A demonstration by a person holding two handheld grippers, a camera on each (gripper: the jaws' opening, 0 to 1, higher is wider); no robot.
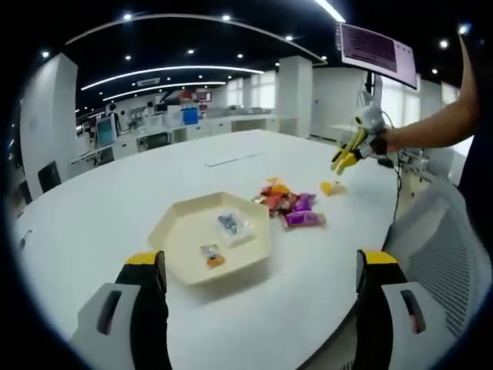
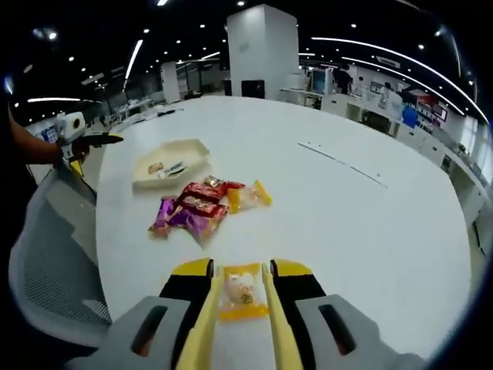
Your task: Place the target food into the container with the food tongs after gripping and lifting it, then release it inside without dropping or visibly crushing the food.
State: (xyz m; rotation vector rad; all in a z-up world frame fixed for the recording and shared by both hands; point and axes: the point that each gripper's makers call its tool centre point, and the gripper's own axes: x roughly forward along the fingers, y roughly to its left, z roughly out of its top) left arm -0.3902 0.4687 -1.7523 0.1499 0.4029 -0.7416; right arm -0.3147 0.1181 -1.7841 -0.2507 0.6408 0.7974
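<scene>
The right gripper (image 2: 240, 308) carries yellow food tongs (image 2: 204, 327) between its jaws, and the two tong blades straddle a small yellow wrapped snack (image 2: 243, 291) lying on the white table (image 2: 347, 223) at the near edge; whether the blades are already pressing on it I cannot tell, though they sit just beside its two long edges. The packet looks light, soft and crinkly, with a slick film wrapper, so it will probably slip if pinched at a corner and dent if squeezed hard; taking it across the middle of its width with a gentle squeeze seems the safest hold. Farther out on the table lies a loose heap of wrapped snacks (image 2: 202, 208), roughly six in red, purple, orange and yellow, overlapping so the count is uncertain. Beyond and to the left of the heap sits one cream hexagonal tray (image 1: 258, 223), the container, already holding two small wrapped pieces (image 1: 223, 235). The left gripper (image 1: 262, 270) has its jaws spread wide with nothing between them, hovering near the tray's front rim. A grey mesh chair (image 2: 54, 262) stands at the table's left edge.
</scene>
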